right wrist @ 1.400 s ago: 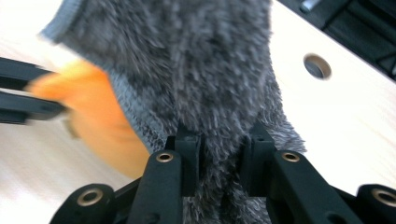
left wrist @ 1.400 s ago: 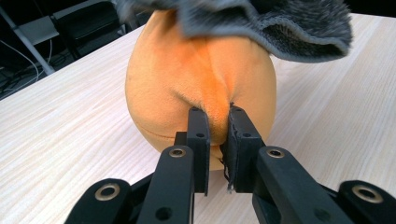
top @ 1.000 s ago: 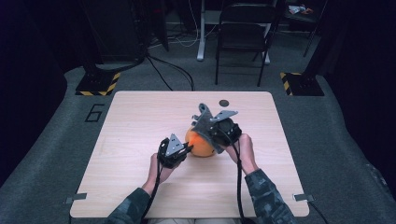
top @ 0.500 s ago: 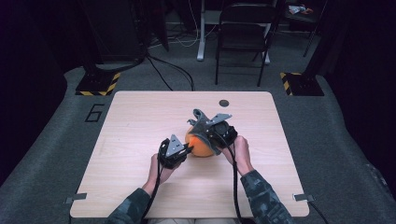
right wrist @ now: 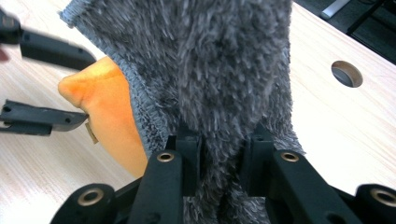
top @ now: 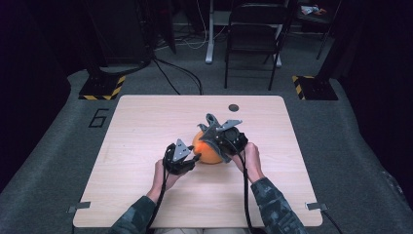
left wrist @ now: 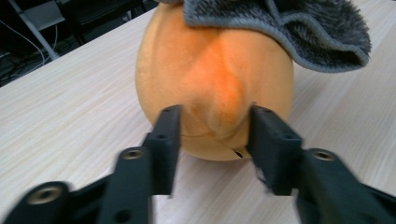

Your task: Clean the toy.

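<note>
An orange plush ball is seen resting near the middle of the light wooden desk, between the two hand-held grippers. A grey fluffy cloth is draped over the top and right side of the ball.

Left gripper: positioned at the ball's left side. In the left gripper view, the two black jaws are set either side of the ball's lower end, where a raised seam fold is located. The jaws have just been opening; they are parted to a moderate width, with the fold between them and the pads close to the plush surface. A firm press on it is not observed. The cloth's hemmed edge is seen hanging above the jaws.

Right gripper: positioned over the ball's right side. In the right gripper view, its jaws are closed on a bunched fold of the cloth, which is pinched between the pads. The ball is visible to the left beneath the cloth edge, with the left gripper's jaws beside it.

A round grommet hole is noted in the desk's far edge, well apart from the ball
</note>
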Available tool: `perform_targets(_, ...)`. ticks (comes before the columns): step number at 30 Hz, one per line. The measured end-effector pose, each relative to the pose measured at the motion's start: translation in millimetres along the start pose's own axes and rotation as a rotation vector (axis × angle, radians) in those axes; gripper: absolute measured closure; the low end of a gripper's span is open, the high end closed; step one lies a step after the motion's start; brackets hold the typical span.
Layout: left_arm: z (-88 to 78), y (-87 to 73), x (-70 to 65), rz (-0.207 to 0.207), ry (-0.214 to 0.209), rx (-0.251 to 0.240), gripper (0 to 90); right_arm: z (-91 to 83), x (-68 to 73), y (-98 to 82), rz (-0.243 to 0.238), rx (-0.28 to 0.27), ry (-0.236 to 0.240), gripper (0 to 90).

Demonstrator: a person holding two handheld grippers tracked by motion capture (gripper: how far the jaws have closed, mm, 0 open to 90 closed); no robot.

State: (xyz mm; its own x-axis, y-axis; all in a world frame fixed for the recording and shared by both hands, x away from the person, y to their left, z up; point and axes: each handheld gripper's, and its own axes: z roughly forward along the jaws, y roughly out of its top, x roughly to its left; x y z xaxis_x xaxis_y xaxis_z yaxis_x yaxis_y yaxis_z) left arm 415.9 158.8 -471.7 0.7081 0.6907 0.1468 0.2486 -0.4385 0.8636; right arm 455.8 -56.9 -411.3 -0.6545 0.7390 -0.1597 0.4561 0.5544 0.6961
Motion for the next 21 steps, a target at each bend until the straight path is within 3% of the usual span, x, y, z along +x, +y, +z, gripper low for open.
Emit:
perform_targets(4, -2.9, 9.8, 2.5, -0.005, -0.009, -0.023, 40.7, 0.4, -0.6, -0.2, 0.006, 0.001, 0.007, 73.5)
perform_targets(8, 6.2, 21.5, -1.5, 0.03, -0.029, 0.012, 35.8, 0.4, -1.9, -1.0, 0.023, -0.003, 0.017, 73.6)
perform_targets(13, 21.4, 24.2, -7.7, 0.07, -0.007, 0.062, 33.4, -0.4, -5.3, -2.8, 0.061, -0.019, 0.042, 73.8)
perform_targets(15, 23.1, 23.5, -7.6, 0.081, 0.005, 0.061, 38.0, -1.3, -6.3, -3.3, 0.062, -0.023, 0.045, 73.7)
perform_targets(17, 24.0, 22.2, -6.3, 0.082, 0.012, 0.057, 48.2, -3.5, -6.6, -3.3, 0.065, -0.034, 0.046, 73.7)
perform_targets(21, 22.6, 18.4, -1.1, 0.051, 0.017, 0.056, 63.7, -15.8, -8.0, -2.6, 0.081, -0.067, 0.033, 73.7)
